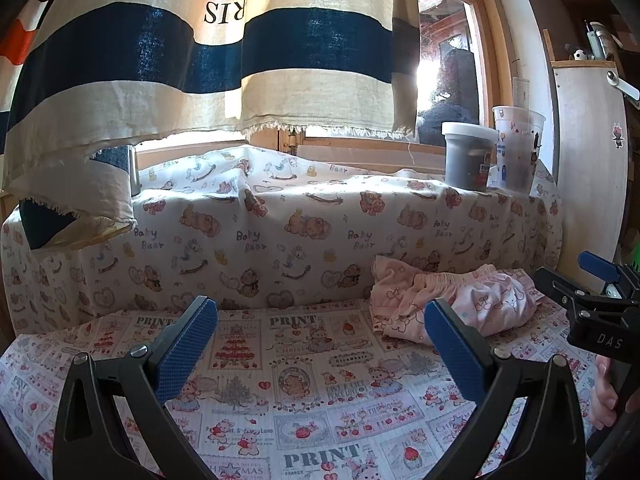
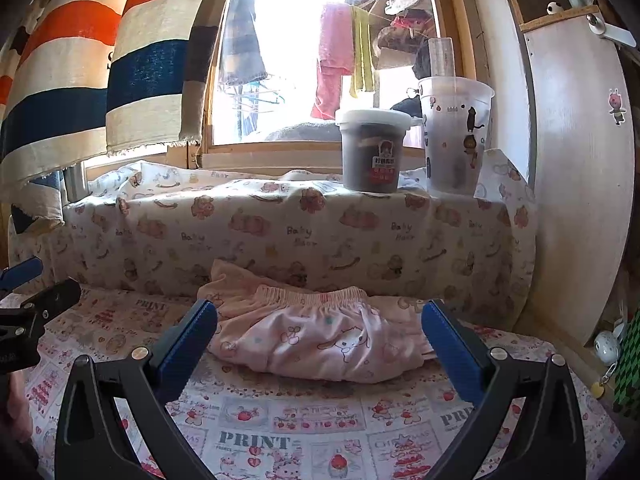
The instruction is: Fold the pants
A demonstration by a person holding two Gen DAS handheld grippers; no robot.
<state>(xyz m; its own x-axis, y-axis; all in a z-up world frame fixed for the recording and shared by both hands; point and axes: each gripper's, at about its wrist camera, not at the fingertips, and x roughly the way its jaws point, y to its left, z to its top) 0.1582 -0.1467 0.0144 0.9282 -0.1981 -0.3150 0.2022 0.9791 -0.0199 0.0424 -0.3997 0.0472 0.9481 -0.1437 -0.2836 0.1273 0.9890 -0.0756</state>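
here the pink pants (image 2: 320,340) lie bunched on the printed bench (image 2: 304,432) against the bear-print ledge (image 2: 280,224). the right gripper (image 2: 319,344) and left gripper (image 1: 320,344) hover with fingers spread, gripping nothing.

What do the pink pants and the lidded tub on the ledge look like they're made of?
Pink pants: soft, matte, thin printed fabric, probably cotton knit; it slumps in folds and the waistband is gathered elastic. Lidded tub: likely translucent plastic with a white lid, dark contents showing through.
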